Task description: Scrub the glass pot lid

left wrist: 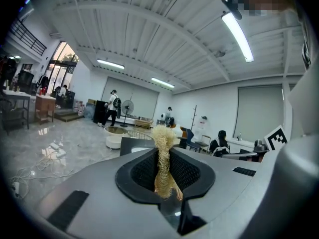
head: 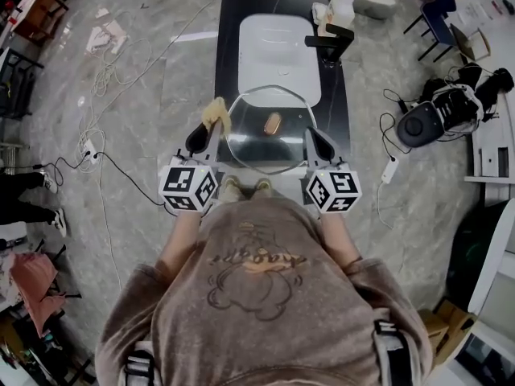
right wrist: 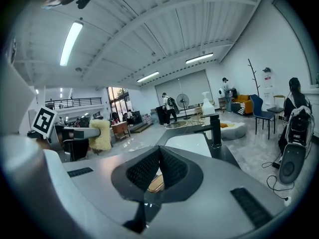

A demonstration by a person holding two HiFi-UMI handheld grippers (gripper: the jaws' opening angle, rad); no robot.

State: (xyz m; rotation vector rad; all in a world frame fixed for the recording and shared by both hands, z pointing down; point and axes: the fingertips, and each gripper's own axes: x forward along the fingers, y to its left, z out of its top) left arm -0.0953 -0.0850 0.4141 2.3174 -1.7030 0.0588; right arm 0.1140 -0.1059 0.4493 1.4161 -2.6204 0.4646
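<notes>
Head view: left hand-held gripper (head: 209,131) pinches scrubber (head: 216,114), right hand-held gripper (head: 316,139) pinches lid (head: 259,145)

Tan scrubber (head: 216,115), clear lid (head: 249,141), white sink (head: 278,51), black counter (head: 229,22).

A dark bench (head: 228,39) stands on a grey marble floor (head: 153,103). A white sink (head: 278,47) is set into its top, with a black faucet (head: 331,45) on the sink's right and a white bottle (head: 342,10) at the far right corner. Cables (head: 103,79) trail over the floor to the left.
</notes>
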